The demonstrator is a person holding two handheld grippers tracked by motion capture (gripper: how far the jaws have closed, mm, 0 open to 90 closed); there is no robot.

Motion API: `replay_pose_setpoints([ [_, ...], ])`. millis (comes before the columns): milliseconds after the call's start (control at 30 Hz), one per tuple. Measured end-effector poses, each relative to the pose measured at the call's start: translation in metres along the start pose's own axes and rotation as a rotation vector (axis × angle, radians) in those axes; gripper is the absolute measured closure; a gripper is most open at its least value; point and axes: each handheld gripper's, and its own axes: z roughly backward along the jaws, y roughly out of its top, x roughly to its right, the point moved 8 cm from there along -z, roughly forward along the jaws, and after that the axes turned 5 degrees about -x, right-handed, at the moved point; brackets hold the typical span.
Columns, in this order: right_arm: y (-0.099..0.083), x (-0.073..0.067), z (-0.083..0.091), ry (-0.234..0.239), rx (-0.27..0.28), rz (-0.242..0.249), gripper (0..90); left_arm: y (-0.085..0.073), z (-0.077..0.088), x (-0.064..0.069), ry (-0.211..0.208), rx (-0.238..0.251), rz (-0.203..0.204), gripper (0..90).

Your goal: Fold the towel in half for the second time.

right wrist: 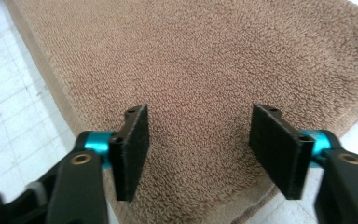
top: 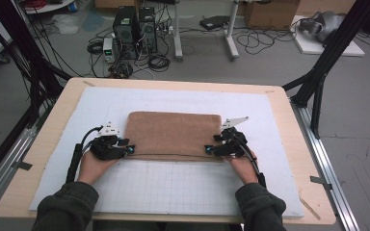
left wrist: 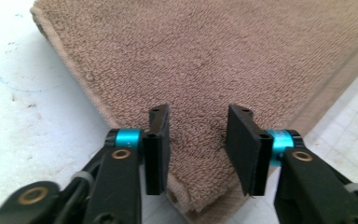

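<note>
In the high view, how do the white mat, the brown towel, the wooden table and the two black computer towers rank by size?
1. wooden table
2. white mat
3. brown towel
4. computer towers, though they stand farther from the camera, so their true size is unsure.

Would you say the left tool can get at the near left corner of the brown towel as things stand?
Probably yes: the left tool already sits over that corner of the brown towel, jaws apart, with nothing lying between them and the cloth.

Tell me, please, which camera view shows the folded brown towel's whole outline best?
The high view: the towel lies complete on the white mat, with all its edges visible. The left gripper view shows its near left corner close up; the right gripper view shows the near right corner.
</note>
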Motion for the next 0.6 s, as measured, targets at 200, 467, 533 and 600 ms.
replay_pose_setpoints([
  [200, 0.002, -0.001, 0.006, -0.018, 0.016, -0.008, 28.5, 0.003, 0.006, 0.002, -0.006, 0.028, 0.003, 48.9],
  [467, 0.006, -0.004, 0.019, -0.025, 0.059, -0.008, 23.7, 0.007, 0.016, 0.003, -0.016, 0.060, 0.021, 40.8],
  [533, 0.006, -0.005, 0.021, -0.020, 0.061, -0.010, 22.0, 0.007, 0.018, 0.005, -0.018, 0.064, 0.022, 38.3],
  [600, 0.005, -0.006, 0.023, -0.023, 0.061, -0.011, 20.2, 0.008, 0.020, 0.005, -0.017, 0.068, 0.020, 36.2],
])
